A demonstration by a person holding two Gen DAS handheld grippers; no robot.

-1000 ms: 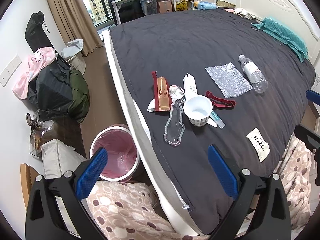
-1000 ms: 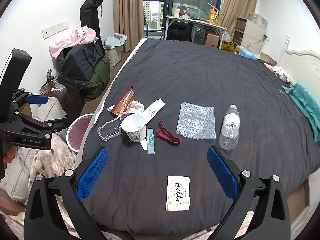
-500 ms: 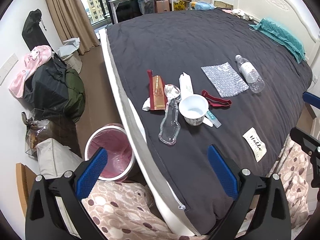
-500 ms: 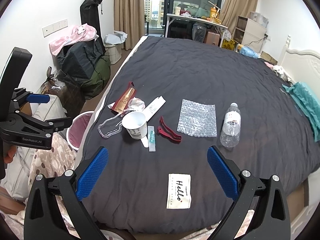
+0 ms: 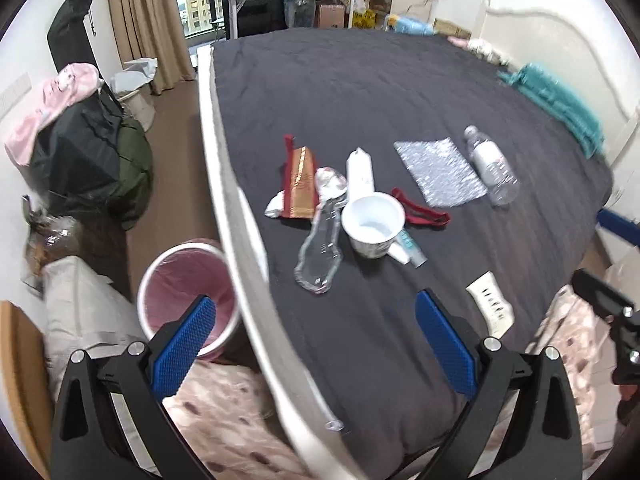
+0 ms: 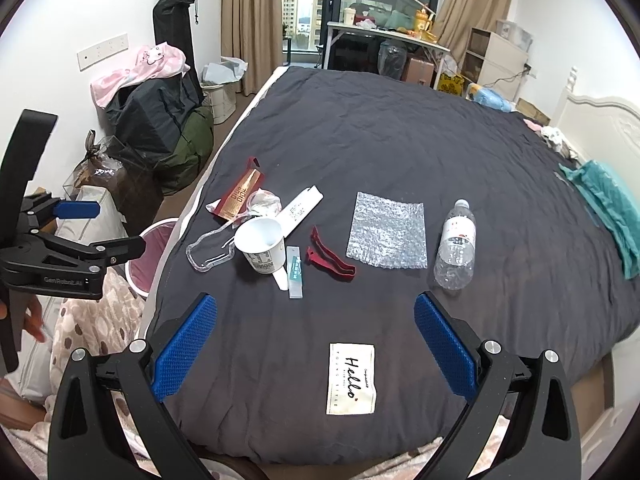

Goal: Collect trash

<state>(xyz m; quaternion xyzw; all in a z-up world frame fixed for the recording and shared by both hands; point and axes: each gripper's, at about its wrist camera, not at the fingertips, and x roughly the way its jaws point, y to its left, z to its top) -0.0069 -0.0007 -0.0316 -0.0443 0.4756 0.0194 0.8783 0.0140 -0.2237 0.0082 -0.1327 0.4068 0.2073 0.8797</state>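
Observation:
Trash lies on the dark bedspread: a white paper cup, a clear plastic tray, a red-gold packet, a white carton, red strips, a bubble-wrap sheet and a clear water bottle. A pink-lined bin stands on the floor beside the bed. My left gripper is open and empty, above the bed edge near the bin. My right gripper is open and empty, over the bed's near end.
A white "Hello" label is sewn on the bedspread near me. Dark bags and a pink cloth pile by the left wall. A teal cloth lies at the far right. A cluttered table stands by the window.
The left gripper has swung so the trash and bin sit nearer and more central in its view. The right gripper has edged slightly closer to the trash. Both stay open.

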